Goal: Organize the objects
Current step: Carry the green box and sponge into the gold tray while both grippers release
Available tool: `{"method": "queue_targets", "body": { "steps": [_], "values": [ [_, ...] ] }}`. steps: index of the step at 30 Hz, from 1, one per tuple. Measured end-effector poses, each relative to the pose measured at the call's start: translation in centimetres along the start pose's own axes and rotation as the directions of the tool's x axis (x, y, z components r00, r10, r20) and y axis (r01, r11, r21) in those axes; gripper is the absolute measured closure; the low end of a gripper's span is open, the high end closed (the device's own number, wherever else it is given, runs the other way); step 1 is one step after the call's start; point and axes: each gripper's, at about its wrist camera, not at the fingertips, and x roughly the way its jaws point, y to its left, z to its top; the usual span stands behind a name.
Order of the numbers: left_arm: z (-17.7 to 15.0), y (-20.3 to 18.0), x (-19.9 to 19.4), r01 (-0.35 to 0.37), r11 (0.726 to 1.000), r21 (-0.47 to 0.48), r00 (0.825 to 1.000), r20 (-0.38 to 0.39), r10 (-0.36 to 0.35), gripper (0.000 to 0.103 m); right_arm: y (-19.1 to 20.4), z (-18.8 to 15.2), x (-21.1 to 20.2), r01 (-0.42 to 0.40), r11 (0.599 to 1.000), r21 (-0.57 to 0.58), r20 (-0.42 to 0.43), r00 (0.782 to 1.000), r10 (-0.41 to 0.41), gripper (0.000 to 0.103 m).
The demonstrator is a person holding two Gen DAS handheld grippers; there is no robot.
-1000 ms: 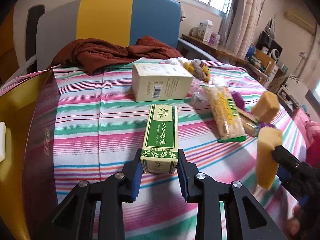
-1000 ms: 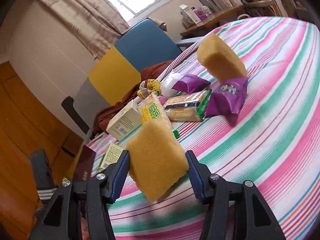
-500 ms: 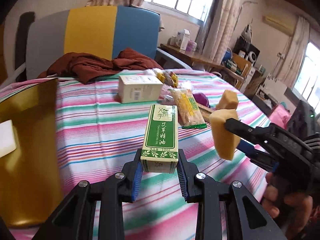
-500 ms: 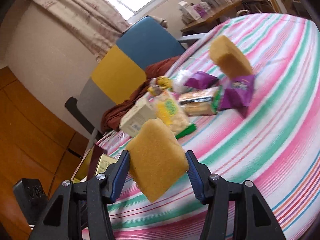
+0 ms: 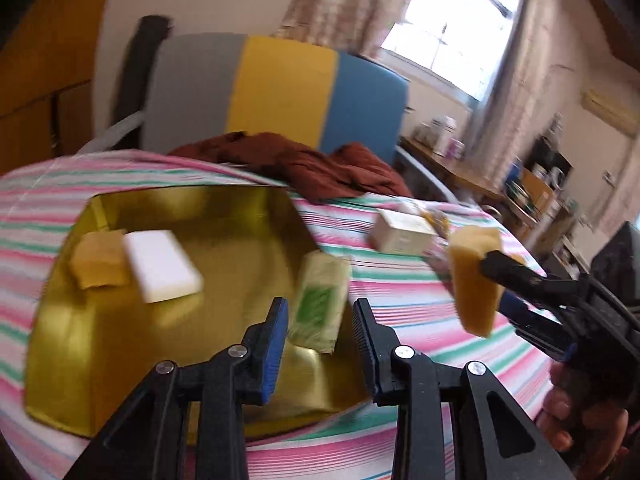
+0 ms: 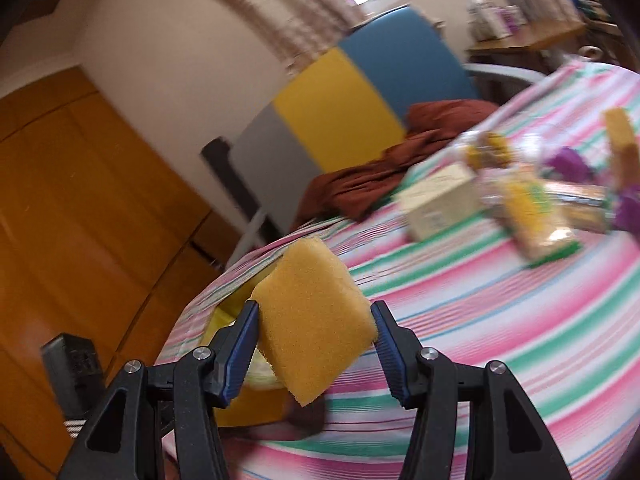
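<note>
My left gripper (image 5: 320, 322) is open over the near right part of a gold tray (image 5: 72, 344). The green and white box (image 5: 320, 300) is blurred between the jaws, touching neither pad, over the tray's right side. The tray holds a yellow sponge (image 5: 98, 260) and a white block (image 5: 162, 266). My right gripper (image 6: 314, 334) is shut on a yellow sponge (image 6: 314, 320), held in the air above the striped tablecloth (image 6: 500, 320). That sponge also shows in the left wrist view (image 5: 474, 276), right of the tray.
A cream carton (image 6: 440, 200), snack packs (image 6: 532, 216), purple packets (image 6: 568, 164) and another yellow sponge (image 6: 620, 140) lie further along the table. A brown cloth (image 5: 304, 160) lies at the far edge before a grey, yellow and blue chair (image 5: 280, 88).
My left gripper swung left from the tablecloth to over the gold tray and opened, letting go of the green box. My right gripper with its sponge moved left toward the tray.
</note>
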Motion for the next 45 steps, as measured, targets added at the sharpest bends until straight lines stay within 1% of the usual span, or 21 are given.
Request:
{"method": "queue_targets", "body": {
  "steps": [6,9,13,15,16,17,18,20,22,23,26,28,30,33,35,37,40,42,44,45],
  "values": [
    [-0.2,5.6,-0.8,-0.068,0.992,-0.109,0.998,-0.008,0.068,0.069,5.3,-1.1,4.0,-0.082,0.994,-0.07,-0.098,0.992,0.075,0.047],
    [-0.6,7.6,-0.8,-0.113,0.985,-0.133,0.994,-0.019,0.111,0.069,6.9,-2.0,5.7,-0.092,0.99,-0.103,-0.15,0.986,0.076,0.046],
    [-0.9,9.6,-1.3,-0.135,0.975,-0.174,0.991,-0.019,0.134,0.069,8.4,-3.5,8.3,-0.079,0.988,-0.134,-0.239,0.97,0.045,0.046],
    [-0.9,10.3,-1.6,-0.153,0.972,-0.18,0.988,-0.019,0.152,0.063,9.1,-4.3,9.7,-0.067,0.987,-0.149,-0.278,0.96,0.023,0.046],
    [-0.9,10.5,-1.7,-0.159,0.97,-0.184,0.987,-0.017,0.159,0.053,9.4,-4.6,10.4,-0.056,0.986,-0.157,-0.297,0.955,0.007,0.046],
    [-1.0,10.8,-1.9,-0.171,0.967,-0.19,0.985,-0.015,0.171,0.041,9.6,-5.0,11.1,-0.046,0.986,-0.162,-0.317,0.948,-0.008,0.046],
    [-1.0,11.1,-2.2,-0.184,0.963,-0.198,0.983,-0.01,0.186,0.035,9.8,-5.4,11.8,-0.033,0.986,-0.163,-0.334,0.942,-0.023,0.046],
    [-1.0,11.5,-2.9,-0.2,0.956,-0.213,0.978,0.009,0.207,0.016,9.9,-5.9,13.0,-0.023,0.988,-0.154,-0.365,0.931,-0.035,0.044],
    [-1.0,11.7,-3.4,-0.212,0.952,-0.222,0.975,0.019,0.222,0.007,10.1,-6.6,13.8,0.002,0.988,-0.155,-0.382,0.922,-0.062,0.041],
    [-1.0,11.8,-3.7,-0.215,0.95,-0.225,0.973,0.028,0.227,0.005,10.0,-6.4,14.5,0.013,0.987,-0.158,-0.382,0.921,-0.073,0.041],
    [-1.0,12.1,-4.0,-0.24,0.945,-0.223,0.967,0.033,0.253,0.002,10.4,-6.3,14.9,0.013,0.989,-0.149,-0.374,0.925,-0.068,0.038],
    [-1.0,12.2,-4.1,-0.25,0.941,-0.226,0.964,0.028,0.263,0.001,10.5,-6.1,14.7,0.037,0.987,-0.159,-0.354,0.931,-0.091,0.031],
    [-1.1,12.4,-4.0,-0.249,0.938,-0.24,0.965,0.02,0.261,0.001,10.7,-6.2,14.3,0.058,0.982,-0.178,-0.34,0.933,-0.117,0.027],
    [-1.3,12.5,-3.9,-0.241,0.936,-0.256,0.968,0.011,0.252,0.001,10.6,-5.9,14.0,0.068,0.98,-0.185,-0.321,0.939,-0.126,0.026],
    [-1.2,12.2,-3.8,-0.241,0.937,-0.254,0.968,0.008,0.251,0.001,10.5,-5.7,13.9,0.062,0.982,-0.176,-0.317,0.941,-0.116,0.026],
    [-1.2,11.9,-3.9,-0.223,0.941,-0.256,0.972,0.014,0.234,0.0,10.4,-5.6,13.4,0.052,0.984,-0.17,-0.311,0.945,-0.104,0.026],
    [-1.1,11.3,-3.8,-0.208,0.944,-0.256,0.975,0.017,0.219,0.0,10.7,-5.4,12.6,0.043,0.981,-0.188,-0.291,0.952,-0.098,0.026],
    [-1.2,10.9,-3.7,-0.196,0.949,-0.247,0.978,0.014,0.206,0.0,10.9,-5.2,11.8,0.06,0.973,-0.223,-0.248,0.962,-0.116,0.026],
    [-1.3,10.5,-3.7,-0.179,0.953,-0.245,0.982,0.014,0.189,0.0,10.9,-4.9,10.7,0.049,0.967,-0.251,-0.191,0.977,-0.099,0.022],
    [-1.3,10.4,-3.7,-0.18,0.952,-0.246,0.982,0.013,0.189,0.0,10.9,-4.7,10.2,0.056,0.962,-0.266,-0.153,0.983,-0.1,0.012]
  ]
}}
